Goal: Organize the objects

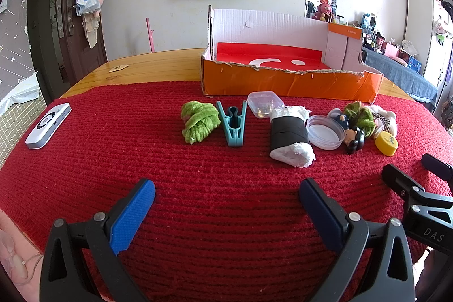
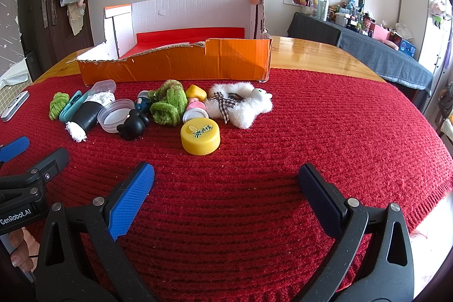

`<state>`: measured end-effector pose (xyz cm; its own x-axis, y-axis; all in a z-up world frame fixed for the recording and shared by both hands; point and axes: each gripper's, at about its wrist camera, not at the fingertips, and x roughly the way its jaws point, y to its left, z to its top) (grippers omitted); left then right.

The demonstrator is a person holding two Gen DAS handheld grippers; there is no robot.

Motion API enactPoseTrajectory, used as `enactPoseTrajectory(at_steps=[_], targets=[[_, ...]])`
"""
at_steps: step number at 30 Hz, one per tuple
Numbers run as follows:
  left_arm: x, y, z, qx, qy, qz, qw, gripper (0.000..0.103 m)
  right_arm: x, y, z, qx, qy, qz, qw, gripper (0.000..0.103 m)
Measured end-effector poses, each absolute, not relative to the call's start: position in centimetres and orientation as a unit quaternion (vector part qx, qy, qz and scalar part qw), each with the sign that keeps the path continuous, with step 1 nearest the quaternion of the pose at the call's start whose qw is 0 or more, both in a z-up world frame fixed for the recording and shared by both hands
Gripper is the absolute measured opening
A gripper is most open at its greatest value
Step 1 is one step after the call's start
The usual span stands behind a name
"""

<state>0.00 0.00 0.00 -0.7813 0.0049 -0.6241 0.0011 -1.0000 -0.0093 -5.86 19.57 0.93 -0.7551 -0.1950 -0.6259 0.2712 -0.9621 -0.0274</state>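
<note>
Both pairs of fingers are spread as wide as they go and hold nothing; only the red knitted cloth point(image 1: 141, 132) covering the counter point(image 2: 311, 53) shows between them.

The left gripper point(image 1: 226, 190) tilts down toward the cloth. Its blue fingers point(image 1: 133, 214) touch none of the objects. Straight ahead of its gap, well apart from the tips, lie a teal clothespin point(image 1: 232, 120) and a white roll wrapped in a black band point(image 1: 288, 136). Just left of the clothespin sits a green yarn bundle point(image 1: 199, 120). Behind the roll is a small clear plastic case point(image 1: 264, 104). Ahead and right of the right finger are a clear round lid point(image 1: 324, 132), a black bear figurine point(image 1: 354, 139) and a yellow bottle cap point(image 1: 386, 143). Far left of the left finger lies a white device point(image 1: 46, 125).

The right gripper point(image 2: 226, 177) is tilted the same way, its fingers point(image 2: 131, 200) also clear of everything. The yellow bottle cap is the nearest thing, just ahead of the gap and toward the left finger. Beyond it are a green fuzzy scrunchie point(image 2: 167, 104), a pink and white jar point(image 2: 195, 109) and a white fluffy toy with a checked bow point(image 2: 243, 104). The rest of the row runs off ahead and left of the left finger.

Beyond all the objects in both views stands the orange cardboard box point(image 2: 175, 67), open-topped with a torn front wall and a red floor.
</note>
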Motion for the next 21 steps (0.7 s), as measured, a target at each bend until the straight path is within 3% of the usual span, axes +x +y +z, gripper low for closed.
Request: enactPoseTrajectory(at_steps=[21], targets=[[-0.3, -0.7, 1.6, -0.336, -0.008, 0.942, 0.017, 0.103, -7.0, 20.4, 2.4, 0.337, 0.039, -0.930, 0.141, 0.103]])
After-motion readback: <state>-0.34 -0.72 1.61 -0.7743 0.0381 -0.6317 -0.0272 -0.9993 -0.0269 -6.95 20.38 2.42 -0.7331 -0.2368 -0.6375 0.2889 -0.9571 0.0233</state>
